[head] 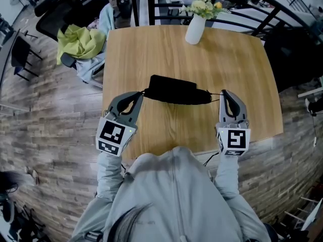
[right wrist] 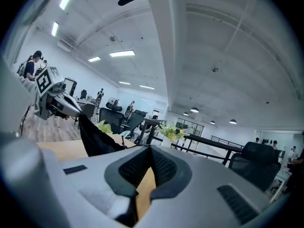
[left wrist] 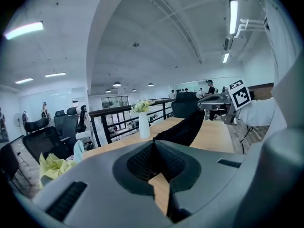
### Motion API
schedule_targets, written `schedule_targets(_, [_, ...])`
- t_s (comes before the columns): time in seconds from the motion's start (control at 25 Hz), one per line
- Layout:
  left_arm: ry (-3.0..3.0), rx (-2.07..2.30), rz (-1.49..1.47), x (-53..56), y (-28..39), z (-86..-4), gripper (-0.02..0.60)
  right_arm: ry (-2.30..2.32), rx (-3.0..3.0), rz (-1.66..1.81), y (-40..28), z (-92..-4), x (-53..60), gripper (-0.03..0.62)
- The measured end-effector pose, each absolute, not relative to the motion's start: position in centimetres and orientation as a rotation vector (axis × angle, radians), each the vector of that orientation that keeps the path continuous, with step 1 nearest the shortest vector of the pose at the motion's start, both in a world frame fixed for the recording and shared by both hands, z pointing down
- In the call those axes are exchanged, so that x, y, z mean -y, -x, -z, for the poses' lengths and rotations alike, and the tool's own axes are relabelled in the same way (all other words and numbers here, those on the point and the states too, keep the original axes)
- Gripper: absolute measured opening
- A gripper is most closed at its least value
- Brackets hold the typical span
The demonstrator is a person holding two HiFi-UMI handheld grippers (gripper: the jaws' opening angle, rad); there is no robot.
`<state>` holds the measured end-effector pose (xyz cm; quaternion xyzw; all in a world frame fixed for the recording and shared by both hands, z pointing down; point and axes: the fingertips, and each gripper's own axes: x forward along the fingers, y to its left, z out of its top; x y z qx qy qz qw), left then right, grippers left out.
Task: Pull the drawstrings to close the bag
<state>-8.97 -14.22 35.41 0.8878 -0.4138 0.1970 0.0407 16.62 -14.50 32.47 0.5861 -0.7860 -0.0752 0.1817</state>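
Bag (head: 179, 91) hung over the middle of the desk (head: 151, 49), apparently pulled closed; left gripper (head: 140, 94) and right gripper (head: 223, 92) each clenched 1 drawstring (head: 216, 95).

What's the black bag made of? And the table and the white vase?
The black bag looks like soft, matte cloth, because it drapes and creases. The table looks like wood or a wood-look laminate: pale, smooth, with visible grain lines. The white vase is probably glazed ceramic, plain and slightly shiny, though it could be plastic or painted glass.

1 bag (head: 177, 91), 1 vase (head: 195, 29), 2 grippers (head: 143, 93) (head: 222, 92)
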Motion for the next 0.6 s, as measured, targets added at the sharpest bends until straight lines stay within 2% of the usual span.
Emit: schedule_targets(0.6, [-2.655, 1.422, -0.664, 14.4, 10.6, -35.8, 0.029, -1.578, 2.189, 0.253, -16.3, -33.4, 14.8, 0.021])
